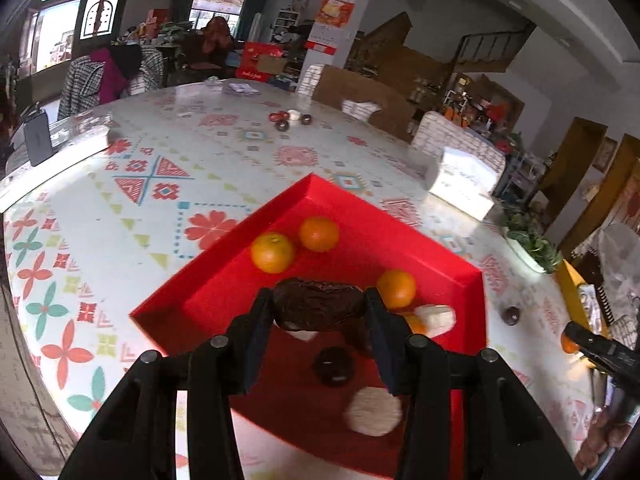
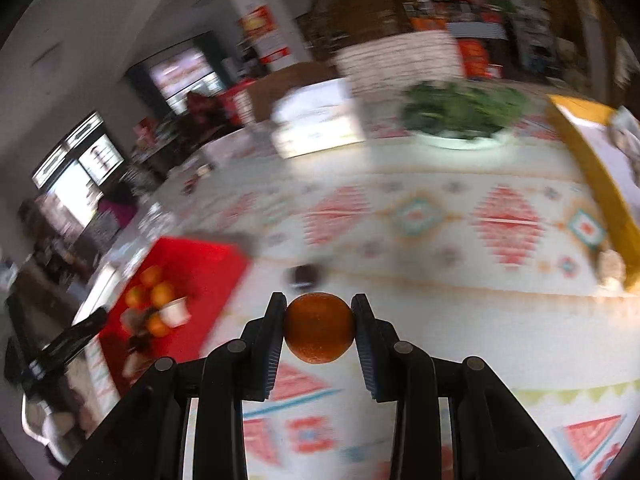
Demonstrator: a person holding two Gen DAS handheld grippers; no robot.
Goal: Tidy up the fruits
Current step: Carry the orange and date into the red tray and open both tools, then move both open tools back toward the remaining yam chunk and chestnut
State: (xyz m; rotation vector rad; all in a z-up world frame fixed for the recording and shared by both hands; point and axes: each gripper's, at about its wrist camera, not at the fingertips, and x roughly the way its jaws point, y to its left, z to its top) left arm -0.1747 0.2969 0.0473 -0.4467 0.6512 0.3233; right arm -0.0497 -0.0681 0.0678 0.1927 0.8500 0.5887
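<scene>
My left gripper (image 1: 319,304) is shut on a wrinkled dark brown fruit (image 1: 319,303) and hangs over the red tray (image 1: 360,208). In the tray lie three oranges (image 1: 272,252), a dark round fruit (image 1: 334,366) and pale round fruits (image 1: 374,411). My right gripper (image 2: 319,330) is shut on a small orange (image 2: 319,327) above the patterned tablecloth, with the red tray (image 2: 208,256) off to its left. A loose dark fruit (image 2: 304,274) lies on the cloth just beyond the right gripper; the same dark fruit (image 1: 511,315) shows right of the tray in the left wrist view.
A white box (image 1: 464,184) and a bowl of greens (image 2: 460,114) stand behind the tray on the table. A yellow-edged tray (image 2: 596,168) lies at the far right. Several small fruits (image 1: 288,119) sit mid-table, far off. A person sits beyond the table's far side.
</scene>
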